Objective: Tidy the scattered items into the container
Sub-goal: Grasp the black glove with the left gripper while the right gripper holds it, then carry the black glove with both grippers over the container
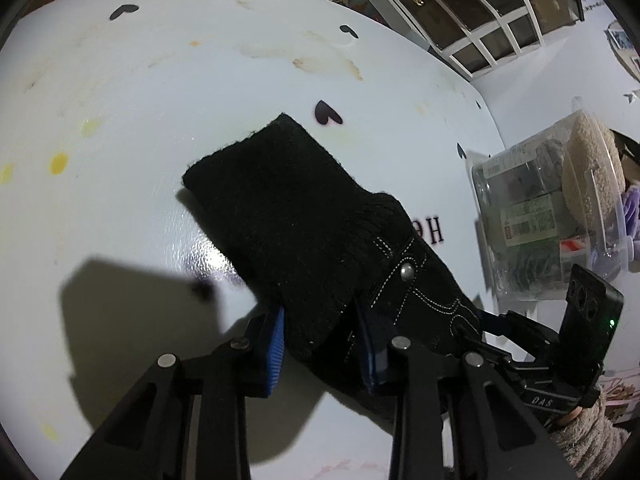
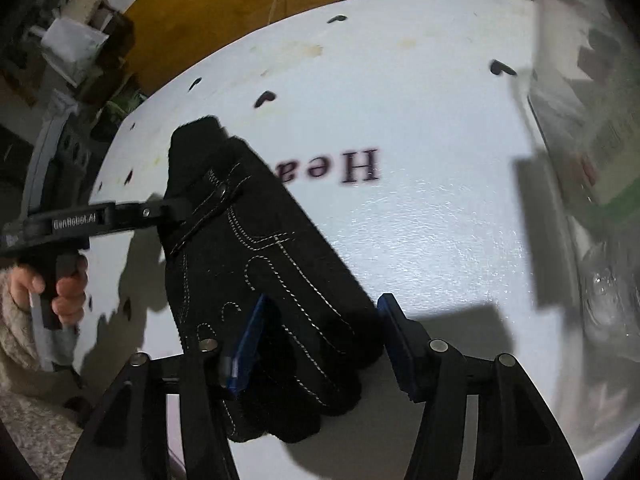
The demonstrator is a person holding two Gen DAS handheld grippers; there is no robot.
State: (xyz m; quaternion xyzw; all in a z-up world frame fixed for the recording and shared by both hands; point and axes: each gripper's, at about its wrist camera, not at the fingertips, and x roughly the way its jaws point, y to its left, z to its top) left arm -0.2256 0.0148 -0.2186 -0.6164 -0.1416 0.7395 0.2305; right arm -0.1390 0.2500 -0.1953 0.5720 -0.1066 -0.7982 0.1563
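left wrist view shows the left claw pinching the knit cuff end of a black glove, its blue pads pressed against either side of the fabric, so the cuff fans out ahead over the white bench while the stitched palm trails toward the other tool. right wrist view shows the right claw straddling the finger end of the same glove: its jaws stand partly spread, the left pad against the fabric and the right pad just clear of it, so i judge this grip not closed. holding both ends makes sense for a limp thing, since one end alone would let it dangle and snag. the person's hand grips the handle of the left tool at the far left of that view. the clear container, already stuffed with packets and a fuzzy item, sits at the bench's edge, well apart from the glove; the glove remains outside it, so the carry across looks to be the step ahead.
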